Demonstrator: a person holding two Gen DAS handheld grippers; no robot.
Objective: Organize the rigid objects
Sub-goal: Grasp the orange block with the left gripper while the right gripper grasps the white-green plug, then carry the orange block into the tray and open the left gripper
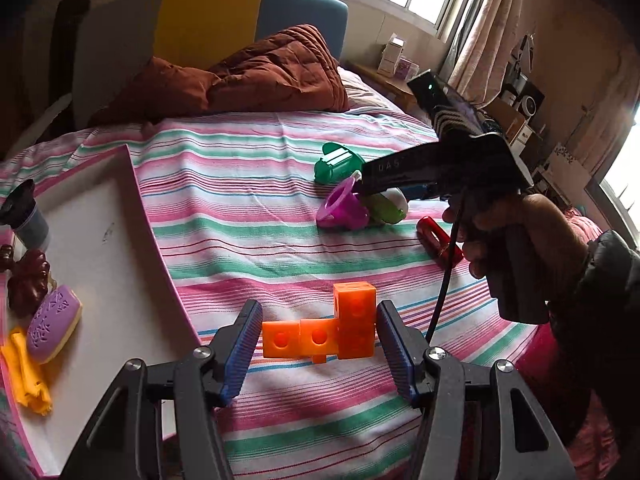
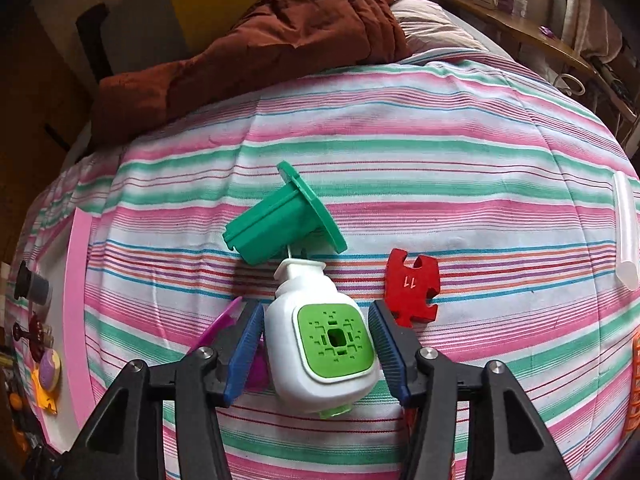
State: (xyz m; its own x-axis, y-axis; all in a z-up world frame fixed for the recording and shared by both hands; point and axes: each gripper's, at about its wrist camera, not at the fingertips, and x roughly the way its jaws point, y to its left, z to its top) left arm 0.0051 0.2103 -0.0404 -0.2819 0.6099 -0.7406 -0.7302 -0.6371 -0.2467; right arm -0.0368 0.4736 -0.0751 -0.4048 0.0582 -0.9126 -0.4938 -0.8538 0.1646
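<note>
In the left wrist view my left gripper [image 1: 318, 340] is open around an orange block piece [image 1: 320, 334] lying on the striped bed; its pads [image 1: 244, 344] stand a little off each side. In the right wrist view my right gripper [image 2: 316, 340] is open around a white bottle with a green face [image 2: 320, 340], not touching it. A green flanged part [image 2: 280, 224], a red puzzle piece [image 2: 412, 286] and a purple piece [image 2: 218, 326] lie close by. The right gripper also shows in the left wrist view [image 1: 400, 172] over that pile.
A white tray with a pink rim [image 1: 116, 240] lies left and holds a purple-topped item [image 1: 54, 326], a yellow piece [image 1: 26, 376], a dark red figure [image 1: 28, 284] and a small jar [image 1: 28, 220]. A brown quilt [image 1: 260, 76] lies at the bed's far end. A white tube [image 2: 626, 232] lies right.
</note>
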